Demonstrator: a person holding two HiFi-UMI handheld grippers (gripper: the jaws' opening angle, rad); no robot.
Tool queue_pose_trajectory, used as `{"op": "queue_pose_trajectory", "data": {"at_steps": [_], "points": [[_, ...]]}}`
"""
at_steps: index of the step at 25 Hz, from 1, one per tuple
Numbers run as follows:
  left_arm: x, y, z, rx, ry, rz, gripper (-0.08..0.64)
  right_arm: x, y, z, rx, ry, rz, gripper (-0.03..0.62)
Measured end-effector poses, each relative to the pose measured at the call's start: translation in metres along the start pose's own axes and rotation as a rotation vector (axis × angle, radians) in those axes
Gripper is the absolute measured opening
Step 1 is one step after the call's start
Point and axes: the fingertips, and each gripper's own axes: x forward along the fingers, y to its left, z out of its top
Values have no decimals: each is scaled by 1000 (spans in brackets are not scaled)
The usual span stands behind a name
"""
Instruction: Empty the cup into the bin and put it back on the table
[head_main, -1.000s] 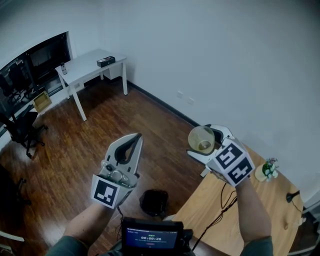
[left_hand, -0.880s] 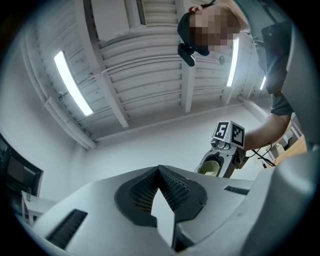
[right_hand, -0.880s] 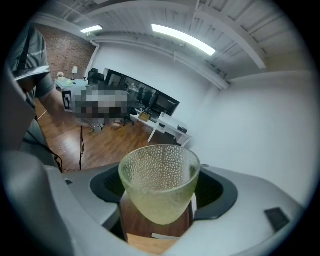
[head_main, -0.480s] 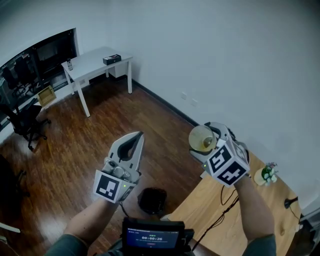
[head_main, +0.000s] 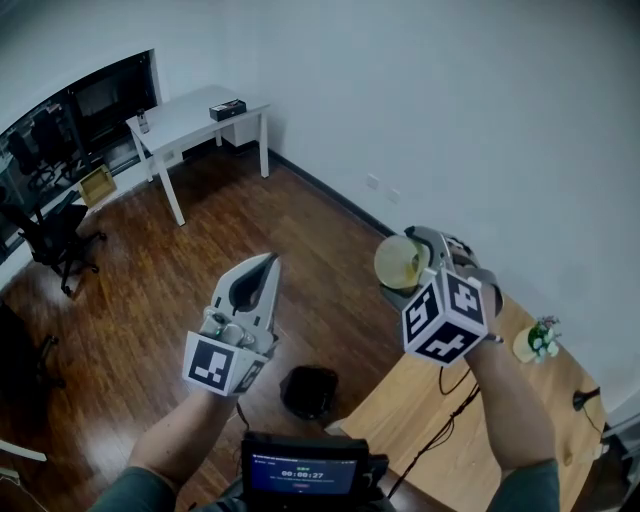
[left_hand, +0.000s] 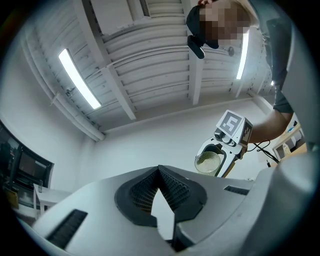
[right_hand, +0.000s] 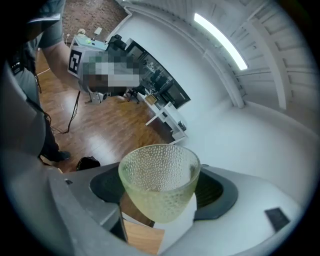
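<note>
Right tool: the right tool (head_main: 410, 272) has its jaws closed on the sides of the cup (head_main: 401, 262), which fills the gap between them.
Left tool: the left tool (head_main: 263, 268) has its jaws together at the tips with nothing between them; it is held in the air, left of the cup.
Change: over the last second the right tool has risen a little and rolled, so the cup lies more on its side than before.
Meaning: this looks like the start of the tipping turn, but the bin (head_main: 309, 392) sits on the floor (head_main: 200, 270) nearer and to the left, not under the cup.
Cup place: in the air off the worktop (head_main: 470, 440), past its far left edge.
Cup axis: base to rim runs along the jaws; the mouth points left and far, slightly up.
Contents: cannot tell.
</note>
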Motion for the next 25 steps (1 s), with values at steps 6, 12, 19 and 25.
{"op": "queue_pose_trajectory", "data": {"at_steps": [6, 12, 19, 25], "points": [[-5, 2, -2, 2, 8, 7, -11, 7, 7, -2, -86, 41, -1, 397], [-9, -2, -1, 7, 27, 7, -11, 10, 9, -2, -130, 49, -10, 397], [-13, -4, -7, 13, 58, 25, -11, 13, 8, -7, -173, 69, -20, 397], [-16, -3, -5, 14, 57, 29, -11, 12, 9, -3, -230, 82, -38, 396]]}}
